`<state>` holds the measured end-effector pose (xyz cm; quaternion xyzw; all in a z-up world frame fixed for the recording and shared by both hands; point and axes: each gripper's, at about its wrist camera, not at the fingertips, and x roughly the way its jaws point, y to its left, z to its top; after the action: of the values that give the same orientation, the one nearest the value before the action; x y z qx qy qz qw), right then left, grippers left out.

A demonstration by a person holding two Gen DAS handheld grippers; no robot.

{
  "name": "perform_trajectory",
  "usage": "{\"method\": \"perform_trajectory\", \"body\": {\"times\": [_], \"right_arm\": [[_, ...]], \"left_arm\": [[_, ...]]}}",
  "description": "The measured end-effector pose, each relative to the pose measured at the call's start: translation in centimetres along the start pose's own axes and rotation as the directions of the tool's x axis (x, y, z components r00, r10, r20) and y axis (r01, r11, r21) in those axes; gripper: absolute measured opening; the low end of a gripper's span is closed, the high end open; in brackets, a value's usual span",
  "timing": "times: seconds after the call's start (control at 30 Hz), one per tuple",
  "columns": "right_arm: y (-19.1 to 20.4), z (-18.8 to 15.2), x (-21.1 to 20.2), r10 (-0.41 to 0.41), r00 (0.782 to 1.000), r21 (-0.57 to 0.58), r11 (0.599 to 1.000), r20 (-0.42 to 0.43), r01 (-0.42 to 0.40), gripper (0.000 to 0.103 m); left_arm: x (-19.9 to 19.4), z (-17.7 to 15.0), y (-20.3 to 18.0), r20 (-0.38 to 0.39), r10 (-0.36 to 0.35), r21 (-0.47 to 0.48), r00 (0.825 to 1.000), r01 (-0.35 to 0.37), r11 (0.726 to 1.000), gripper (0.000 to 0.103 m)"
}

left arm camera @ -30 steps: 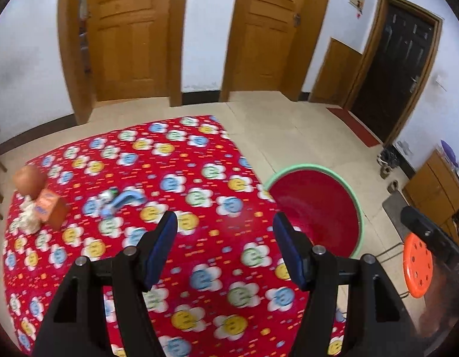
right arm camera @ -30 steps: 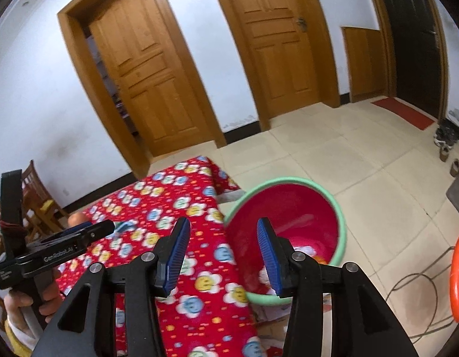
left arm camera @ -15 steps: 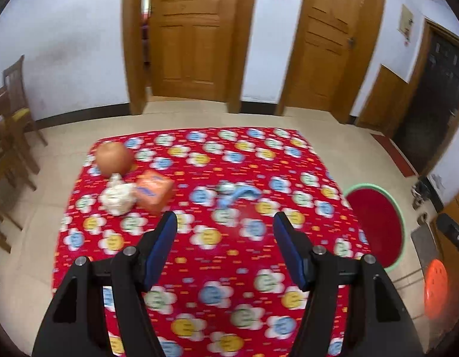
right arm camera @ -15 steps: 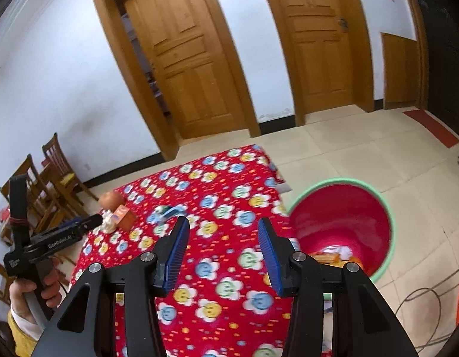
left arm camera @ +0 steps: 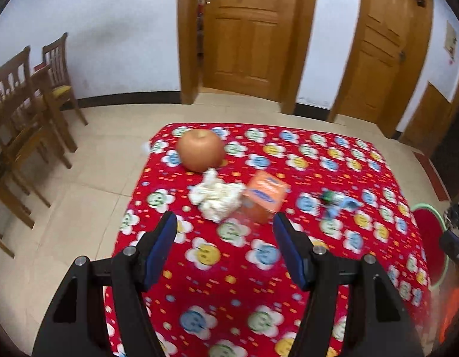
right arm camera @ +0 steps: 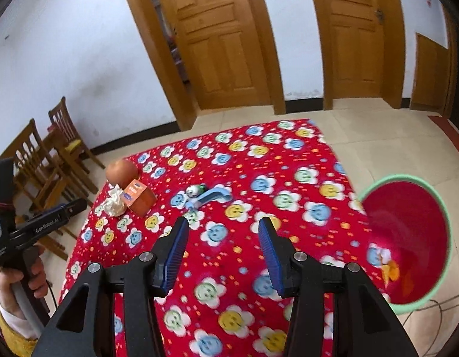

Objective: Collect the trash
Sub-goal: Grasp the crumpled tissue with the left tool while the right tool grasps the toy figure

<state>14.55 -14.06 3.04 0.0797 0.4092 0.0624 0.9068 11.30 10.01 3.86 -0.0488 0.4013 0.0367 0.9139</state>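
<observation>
Red flowered cloth covers the desk (left arm camera: 259, 282). Crumpled tissue (left arm camera: 215, 199) lies between an apple (left arm camera: 200, 149) and an orange box (left arm camera: 264, 197). Left gripper (left arm camera: 225, 251) and right gripper (right arm camera: 222, 248) hover with jaws spread, empty. Red basin (right arm camera: 407, 238) sits right.

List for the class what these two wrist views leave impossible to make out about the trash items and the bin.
- Orange box: its print is blurred in the left wrist view and too small in the right.
- Small item beside the blue object: too small and blurred to identify in either view.
- Red bin: the contents are blurred in the right wrist view; the frame edge cuts off the bin in the left.
</observation>
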Motion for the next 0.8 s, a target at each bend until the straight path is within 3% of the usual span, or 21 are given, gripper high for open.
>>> {"method": "perform_trajectory", "body": {"times": [0.17, 0.57, 0.8], "right_arm": [[1.5, 0.7, 3.2, -0.012, 1.0, -0.024, 1.0, -0.015, 0.012, 0.05], [3.3, 2.6, 11.3, -0.015, 0.997, -0.049, 0.999, -0.075, 0.012, 0.05], [4.6, 3.2, 15.4, -0.014, 0.994, -0.11, 0.994, -0.106, 0.002, 0.05]], "left_arm": [[2.8, 0.2, 1.9, -0.012, 0.026, -0.05, 1.0, -0.027, 0.998, 0.067], [8.6, 0.3, 3.3, -0.055, -0.027, -0.178, 0.998, 0.017, 0.984, 0.067], [10.7, -0.5, 3.4, -0.075, -0.018, -0.185, 0.997, 0.004, 0.983, 0.067]]}}
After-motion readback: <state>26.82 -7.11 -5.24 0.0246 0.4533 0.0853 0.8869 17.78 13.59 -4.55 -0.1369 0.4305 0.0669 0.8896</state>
